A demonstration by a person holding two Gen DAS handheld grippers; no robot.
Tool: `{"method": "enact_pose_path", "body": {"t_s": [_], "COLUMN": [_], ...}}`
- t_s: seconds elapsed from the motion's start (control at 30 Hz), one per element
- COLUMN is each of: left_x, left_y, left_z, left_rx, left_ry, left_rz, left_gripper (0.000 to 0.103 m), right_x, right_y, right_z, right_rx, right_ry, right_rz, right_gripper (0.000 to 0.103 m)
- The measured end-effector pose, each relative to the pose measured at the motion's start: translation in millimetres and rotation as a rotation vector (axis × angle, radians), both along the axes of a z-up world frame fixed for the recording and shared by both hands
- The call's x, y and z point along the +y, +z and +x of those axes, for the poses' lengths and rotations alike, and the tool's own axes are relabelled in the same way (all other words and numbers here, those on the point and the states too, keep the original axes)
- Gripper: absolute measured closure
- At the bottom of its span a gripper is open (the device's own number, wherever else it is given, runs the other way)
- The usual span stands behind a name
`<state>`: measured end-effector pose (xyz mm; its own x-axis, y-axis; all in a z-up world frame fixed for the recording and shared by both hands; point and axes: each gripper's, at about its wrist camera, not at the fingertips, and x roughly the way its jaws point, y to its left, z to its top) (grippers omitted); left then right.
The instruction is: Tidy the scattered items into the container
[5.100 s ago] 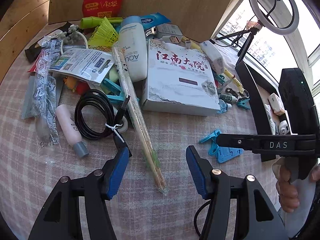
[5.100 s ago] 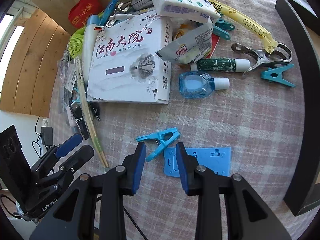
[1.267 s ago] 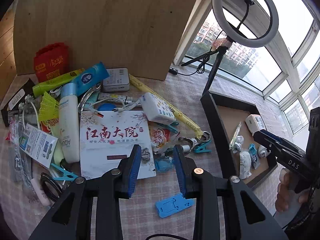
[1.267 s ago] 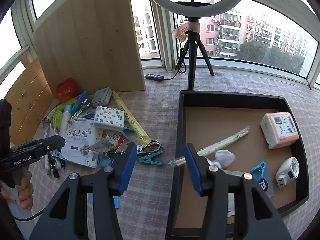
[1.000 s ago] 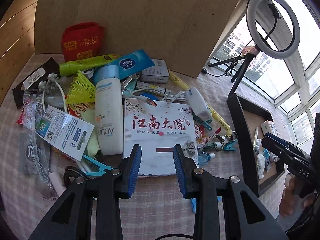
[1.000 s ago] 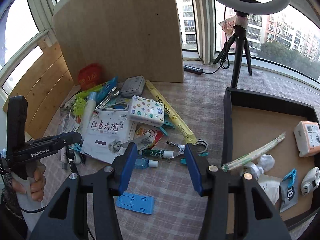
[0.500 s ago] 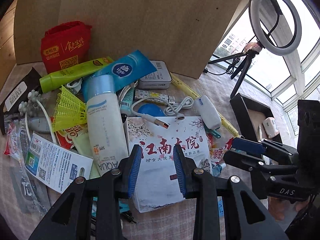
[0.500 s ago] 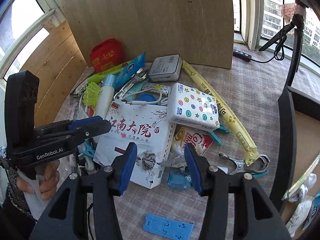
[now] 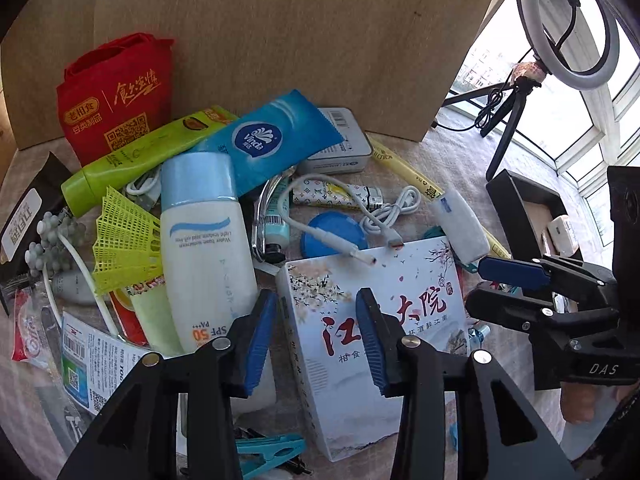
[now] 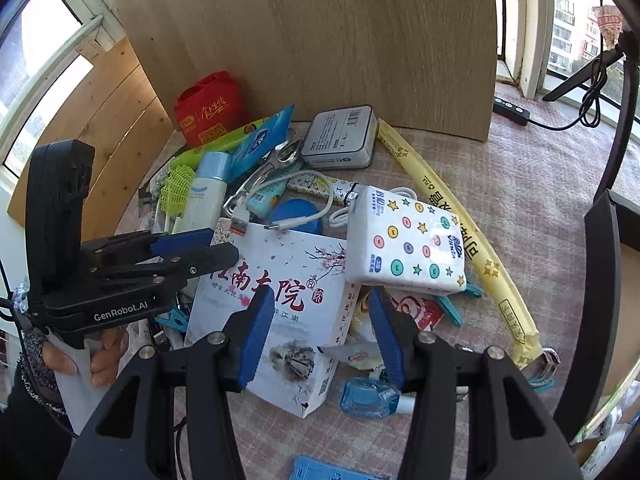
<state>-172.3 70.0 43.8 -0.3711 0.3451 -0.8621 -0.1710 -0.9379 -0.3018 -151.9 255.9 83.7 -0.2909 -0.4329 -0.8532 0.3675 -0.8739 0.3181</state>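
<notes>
A heap of items lies on the checked cloth. A large white box with red Chinese characters (image 9: 372,320) lies in the middle; it also shows in the right wrist view (image 10: 276,300). My left gripper (image 9: 316,340) is open, its jaws either side of the box's left edge, beside a white sunscreen bottle (image 9: 204,248). My right gripper (image 10: 320,332) is open above the box's right edge, just short of a tissue pack with coloured dots (image 10: 404,244). The black container (image 9: 524,208) stands at the right; its wall shows in the right wrist view (image 10: 596,300).
A red bag (image 9: 112,96), green tube (image 9: 140,156), blue Vinda pack (image 9: 276,140), grey tin (image 10: 340,136), white cables (image 9: 384,216), long yellow packet (image 10: 460,236), blue bottle (image 10: 368,398) and clips surround the box. A wooden board (image 9: 280,40) stands behind. A ring light (image 9: 568,24) stands at the right.
Both grippers have come down and forward onto the heap. The white box now fills the space at both pairs of open jaws. Nothing has been picked up.
</notes>
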Motion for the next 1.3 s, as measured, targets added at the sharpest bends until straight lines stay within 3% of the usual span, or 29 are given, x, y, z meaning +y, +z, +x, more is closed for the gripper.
{"method": "enact_pose_path", "body": {"t_s": [0.23,0.7,1.03,1.3], "left_x": [-1,9,-2,18], "left_y": [-7,-8,35,72], "left_z": [23,42,71,79], "left_rx": [-0.053,-0.057,0.033,0.098], "left_ry": [-0.016,0.026,0.070,0.025], "left_rz": [0.073,0.076,0.080,0.090], "left_gripper": [0.054,0.054,0.054,0.054], "right_x": [-4,-15,-19,8], "right_y": [-16,-23,3,41], "right_z": [8,18,47,56], "right_rx": [-0.068,-0.073,-0.020,0.055], "right_ry": [0.021,0.015,0.024,-0.049], "right_rz": [-0.034,0.020,-0.020,-0.068], "right_gripper": [0.054,0.053,0.053,0.053]}}
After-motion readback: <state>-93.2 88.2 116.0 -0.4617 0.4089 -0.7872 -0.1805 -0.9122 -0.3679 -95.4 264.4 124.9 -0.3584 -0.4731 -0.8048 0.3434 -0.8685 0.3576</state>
